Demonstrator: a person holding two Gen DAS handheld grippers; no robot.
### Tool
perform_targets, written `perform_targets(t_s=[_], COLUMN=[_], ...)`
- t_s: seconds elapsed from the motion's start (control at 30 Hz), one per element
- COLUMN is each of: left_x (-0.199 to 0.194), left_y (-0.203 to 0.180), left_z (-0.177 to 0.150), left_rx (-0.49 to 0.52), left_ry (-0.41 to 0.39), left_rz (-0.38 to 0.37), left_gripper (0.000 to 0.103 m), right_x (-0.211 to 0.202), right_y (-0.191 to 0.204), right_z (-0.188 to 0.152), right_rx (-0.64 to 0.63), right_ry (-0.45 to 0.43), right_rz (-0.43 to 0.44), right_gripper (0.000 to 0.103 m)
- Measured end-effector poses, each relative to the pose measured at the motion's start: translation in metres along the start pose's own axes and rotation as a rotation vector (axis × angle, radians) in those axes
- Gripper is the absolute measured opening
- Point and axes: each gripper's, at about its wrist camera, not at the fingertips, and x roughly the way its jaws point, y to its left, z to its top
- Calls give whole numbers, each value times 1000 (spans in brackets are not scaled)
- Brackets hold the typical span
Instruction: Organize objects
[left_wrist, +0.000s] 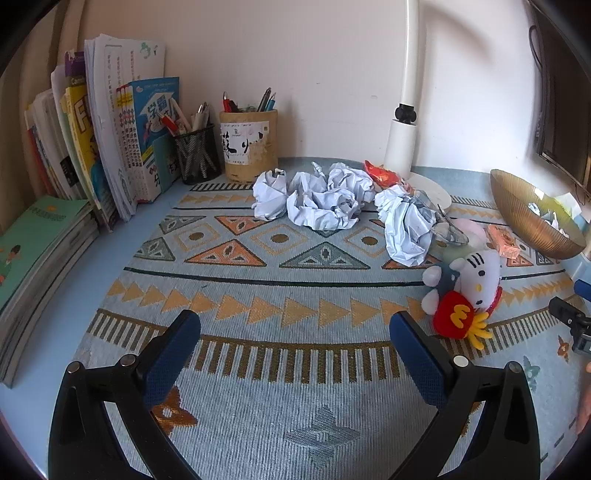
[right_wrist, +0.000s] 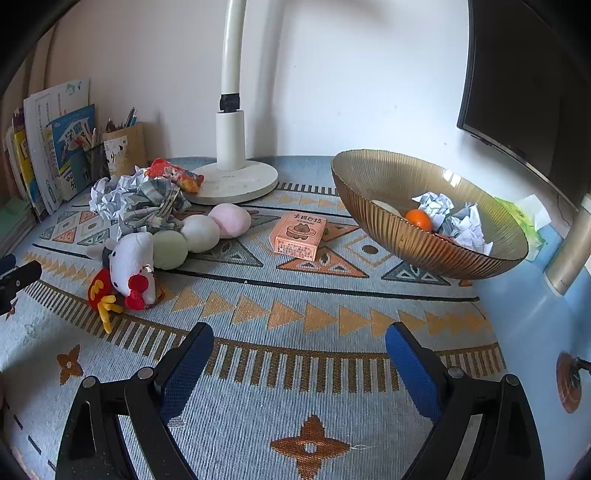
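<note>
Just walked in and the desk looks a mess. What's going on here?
A person is tidying a desk with two hand-held grippers. Both the left gripper and the right gripper are open and empty, hovering over the patterned mat. Crumpled paper, a plush cat and a pink box lie loose. The bowl holds an orange and some paper balls.

A yellow "M" is stitched on the red pouch (left_wrist: 455, 318) held by the white plush cat (left_wrist: 476, 273). Big Chinese characters, "学霸", are printed on the blue book cover (left_wrist: 157, 110). A large yellow "F" is seen on a book spine (left_wrist: 79, 122). Brush characters on the tan pen holder's label (left_wrist: 243, 142) and the print on the pink box (right_wrist: 300, 236) can't be made out.
</note>
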Motion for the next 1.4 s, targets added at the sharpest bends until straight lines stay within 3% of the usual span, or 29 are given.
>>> perform_targets(t_s=[0.27,0.4,0.43,0.5,0.57,0.67,0.73,0.8,1.0,1.07,1.1,1.17,1.23,1.3,1.37,1.4], left_x=[1,2,3,7,8,25,47,74,128,146,153,165,174,187,190,189], left_y=[-2,-2,1,14,30,55,64,69,97,98,99,97,92,89,86,85], left_z=[0,1,3,10,28,62,79,93,125,127,127,124,126,129,129,128], left_rx=[17,24,20,-14,-22,-41,-81,-128,-295,-326,-336,-366,-352,-331,-316,-311], left_ry=[7,28,58,137,150,170,210,252,219,224,237,256,265,302,304,303], left_rz=[6,-18,-73,-282,-324,-373,-410,-425,-408,-392,-416,-467,-452,-438,-431,-417], left_gripper=[102,102,102,102,102,102,102,102,101,87,73,72,72,71,38,33], right_x=[-3,-3,-3,-5,-4,0,-4,-2,69,94,109,139,159,168,180,191], right_y=[0,-2,-2,0,4,13,23,36,68,76,81,95,104,110,118,120], right_z=[-1,-1,-1,-2,-2,8,32,57,144,162,169,179,182,187,188,185], right_rx=[-1,11,11,-3,-32,-35,8,34,229,225,203,157,171,167,135,141], right_ry=[-14,-10,-11,-14,6,90,109,125,228,232,249,313,387,372,381,424], right_rz=[7,18,18,9,25,139,282,358,515,512,498,550,633,605,531,513], right_gripper=[94,99,99,99,99,99,99,99,99,99,99,99,99,99,85,68])
